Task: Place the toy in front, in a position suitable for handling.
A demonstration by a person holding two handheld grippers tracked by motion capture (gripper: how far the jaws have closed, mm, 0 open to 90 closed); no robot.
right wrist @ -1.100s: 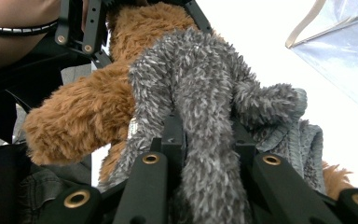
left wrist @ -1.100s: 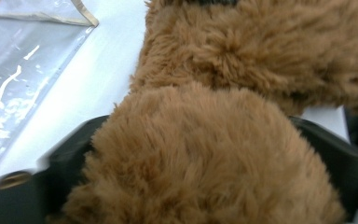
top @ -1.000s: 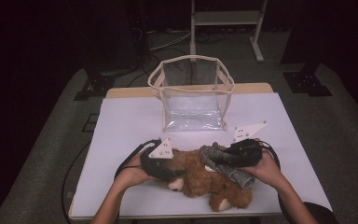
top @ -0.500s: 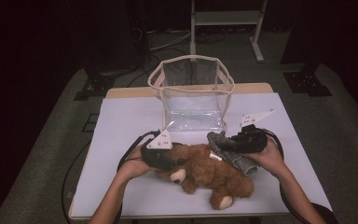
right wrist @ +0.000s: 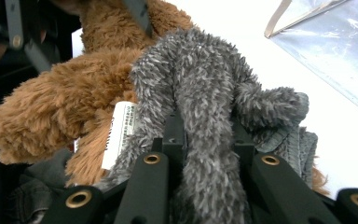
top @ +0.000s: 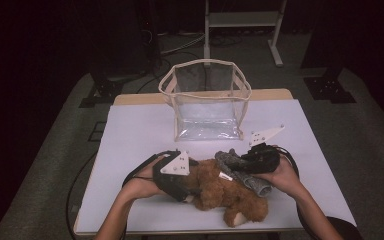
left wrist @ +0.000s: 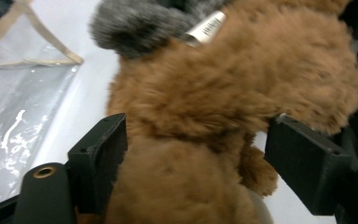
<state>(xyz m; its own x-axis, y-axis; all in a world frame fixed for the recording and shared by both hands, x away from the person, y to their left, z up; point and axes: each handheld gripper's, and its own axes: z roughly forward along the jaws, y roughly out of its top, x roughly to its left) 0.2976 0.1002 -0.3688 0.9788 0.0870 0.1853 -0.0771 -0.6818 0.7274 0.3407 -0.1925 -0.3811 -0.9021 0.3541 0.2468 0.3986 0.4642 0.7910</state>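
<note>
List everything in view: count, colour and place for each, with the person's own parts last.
brown plush toy: one, brown, lying on the near part of the table between the two grippers.
grey plush piece: one, grey, lying across the brown toy's right end.
clear bag: one, see-through with beige trim, upright at the table's far middle, mouth open.
table: one, white top with a wooden far edge.
metal stand: one, pale grey, on the floor behind the table.
left gripper: one, black; jaws have just been opening, brown toy between them, pads apart from it.
right gripper: one, black, clamped on the grey plush piece.
forearms: two, entering from the bottom edge.
</note>
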